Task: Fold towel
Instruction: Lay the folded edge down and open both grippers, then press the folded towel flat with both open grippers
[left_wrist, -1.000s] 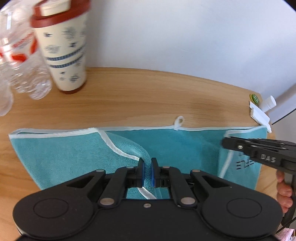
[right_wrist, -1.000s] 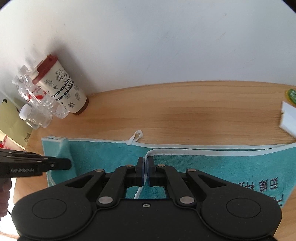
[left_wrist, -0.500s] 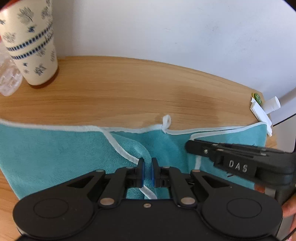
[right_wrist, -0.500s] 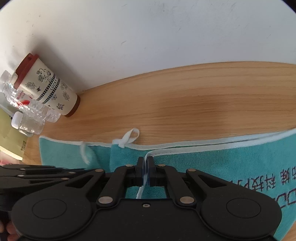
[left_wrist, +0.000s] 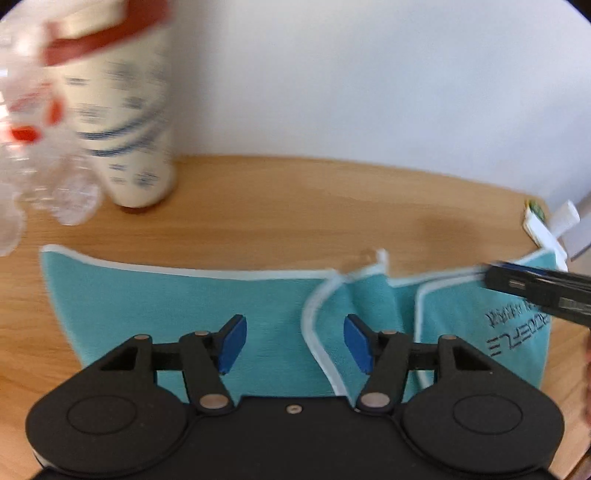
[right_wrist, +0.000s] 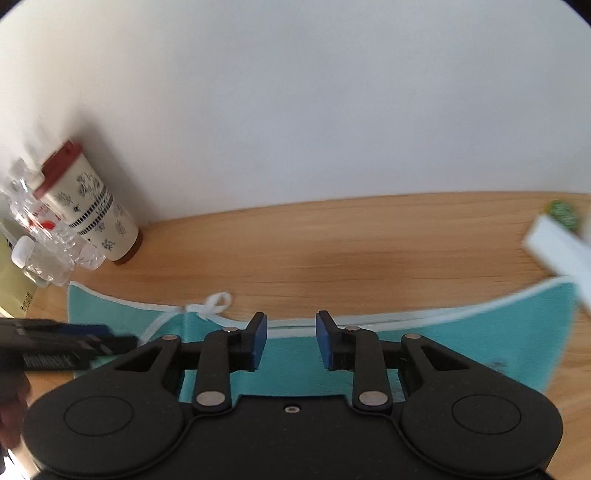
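Note:
A teal towel (left_wrist: 192, 306) with white piping lies folded on the wooden table (left_wrist: 295, 206); its near half is laid over toward the far edge, and a white hanging loop (left_wrist: 380, 255) sticks out at the back. My left gripper (left_wrist: 293, 343) is open above the towel, its blue pads empty, with a curled folded edge just right of centre. My right gripper (right_wrist: 290, 341) is also open over the towel (right_wrist: 480, 332), holding nothing. The loop (right_wrist: 214, 304) shows left of it. The left gripper's fingers (right_wrist: 66, 347) enter the right wrist view from the left; the right gripper's fingers (left_wrist: 539, 291) enter the left wrist view.
A patterned cup with a red lid (left_wrist: 122, 122) and clear plastic bottles (left_wrist: 33, 158) stand at the back left by the white wall. A white object (right_wrist: 557, 247) and a green item (right_wrist: 561, 212) sit at the table's right end.
Both grippers have opened and let go of the towel's edge, which now lies near the far edge. Both cameras have pulled back and the views are blurred by motion.

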